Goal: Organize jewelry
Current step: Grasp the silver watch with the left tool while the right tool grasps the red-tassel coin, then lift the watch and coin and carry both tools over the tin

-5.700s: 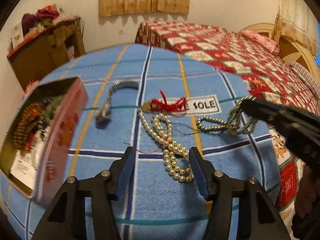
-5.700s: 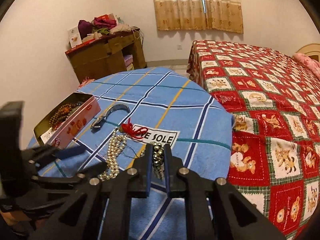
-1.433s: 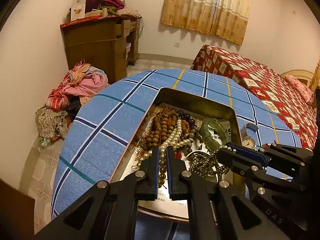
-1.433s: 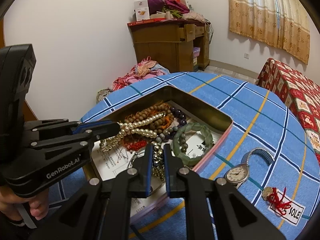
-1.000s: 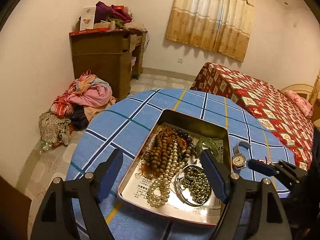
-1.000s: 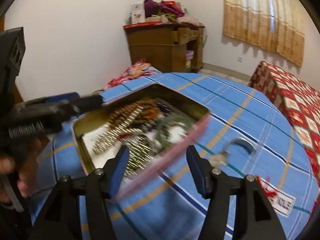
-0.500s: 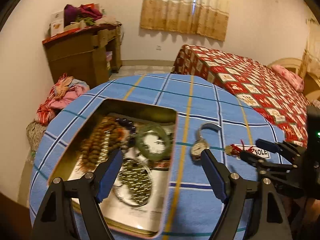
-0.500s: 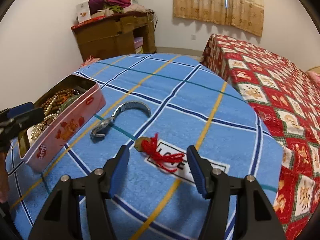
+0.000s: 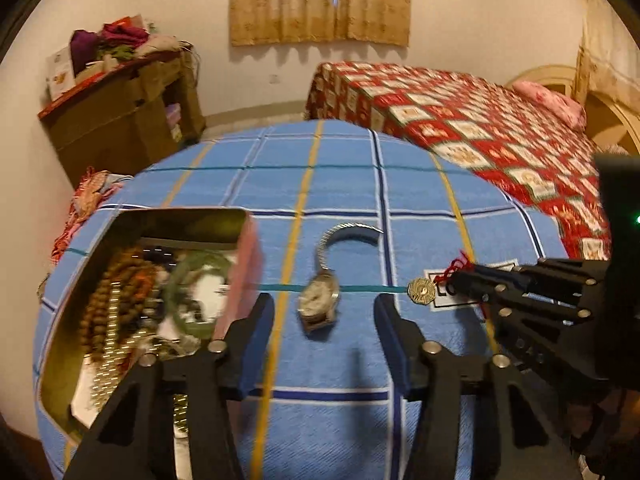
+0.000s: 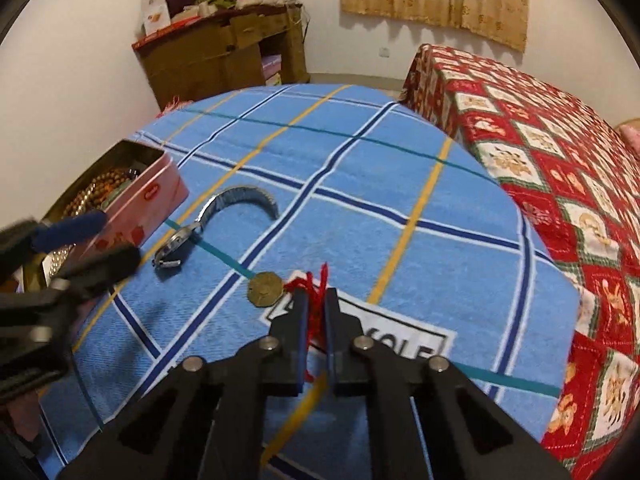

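Right hand-held gripper (image 10: 316,312) has just closed: half a second ago its jaws stood wide over the red cord (image 10: 314,284), now they are nearly together with the cord pinched between them. The cord's brass charm (image 10: 263,289) still lies on the blue checked cloth of the desk (image 10: 360,168), just left of the fingertips, not lifted yet.

Left hand-held gripper (image 9: 324,312) has just been narrowing too, but stays open at medium width. The wristwatch (image 9: 320,300) now sits between its fingers, pads not touching it; watch flat on the desk, band curling away.

Both tools have swung off the tin (image 9: 120,220), which now sits at the left with the wooden beads (image 9: 104,292), pearls and green bangle (image 9: 196,276) inside. The necklaces seen loose on the cloth earlier are in it.

Judged meaning: only the charm and watch remain outside. Charm looks secured by its cord, ready to lift toward the tin; watch grasp is lined up but not closed.
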A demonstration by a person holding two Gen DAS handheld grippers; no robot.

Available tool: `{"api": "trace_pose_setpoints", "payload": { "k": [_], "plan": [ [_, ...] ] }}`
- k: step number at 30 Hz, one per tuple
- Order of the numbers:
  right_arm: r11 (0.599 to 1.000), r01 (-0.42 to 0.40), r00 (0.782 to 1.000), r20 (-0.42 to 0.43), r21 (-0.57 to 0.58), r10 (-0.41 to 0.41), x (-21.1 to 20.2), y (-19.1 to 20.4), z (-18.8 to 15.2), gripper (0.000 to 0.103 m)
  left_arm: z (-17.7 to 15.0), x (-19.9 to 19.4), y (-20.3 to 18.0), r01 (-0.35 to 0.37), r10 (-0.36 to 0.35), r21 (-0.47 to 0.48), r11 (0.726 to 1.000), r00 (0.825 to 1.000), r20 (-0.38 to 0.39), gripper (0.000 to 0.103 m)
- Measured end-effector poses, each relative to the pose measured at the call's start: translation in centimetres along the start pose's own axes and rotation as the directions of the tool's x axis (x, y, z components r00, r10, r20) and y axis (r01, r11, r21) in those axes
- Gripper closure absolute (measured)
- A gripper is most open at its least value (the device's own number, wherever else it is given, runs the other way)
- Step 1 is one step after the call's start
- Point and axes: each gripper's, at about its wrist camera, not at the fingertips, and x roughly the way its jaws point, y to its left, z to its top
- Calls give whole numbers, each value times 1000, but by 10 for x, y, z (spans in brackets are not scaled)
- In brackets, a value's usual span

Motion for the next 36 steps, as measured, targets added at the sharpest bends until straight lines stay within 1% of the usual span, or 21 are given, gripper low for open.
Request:
{"api": "trace_pose_setpoints", "payload": {
  "k": [1, 7, 10, 13, 15, 17, 19, 21, 23, 25, 31, 36],
  "plan": [
    [1000, -2, 1000, 7, 17, 2, -1, -4, -1, 94, 0, 4, -4, 1, -1, 6, 1000, 1000, -8, 57],
    [998, -24, 1000, 21, 60, 23, -1, -18, -4, 94, 0, 22, -16, -4, 6, 39, 999, 999, -48, 60],
    [998, -29, 999, 25, 56, 28, -2, -18, -4, 94, 2, 29, -17, -29, 32, 47, 998, 998, -60, 60],
    [998, -34, 999, 27, 49, 32, -2, -17, -4, 94, 5, 35, -15, -39, 42, 43, 998, 997, -69, 60],
    [998, -39, 999, 27, 52, 38, -2, -17, -4, 94, 6, 43, -10, -54, 57, 30, 998, 994, -90, 63],
    [998, -41, 999, 28, 55, 40, -1, -19, -5, 94, 7, 45, -5, -25, 24, -9, 1000, 996, -87, 72],
    [998, -40, 999, 30, 56, 39, -2, -19, -5, 94, 7, 44, -6, -28, 27, -10, 1000, 996, -89, 74],
    [998, -40, 999, 32, 54, 39, -2, -19, -5, 94, 4, 39, -7, -8, 6, -17, 1000, 997, -79, 78],
    [998, -44, 998, 39, 55, 42, -3, -20, -6, 94, 2, 29, -6, 13, -15, -29, 999, 998, -66, 88],
    [997, -51, 997, 53, 55, 48, -5, -20, -7, 94, 1, 22, -6, 36, -39, -42, 998, 998, -58, 95],
    [997, -55, 996, 79, 48, 52, -11, -17, -8, 94, -13, 4, -8, 82, -85, -63, 995, 995, -50, 95],
    [996, -73, 993, 92, 57, 68, -18, -13, -14, 94, -17, -12, -8, 115, -117, -78, 990, 993, -25, 95]
  ]
}}
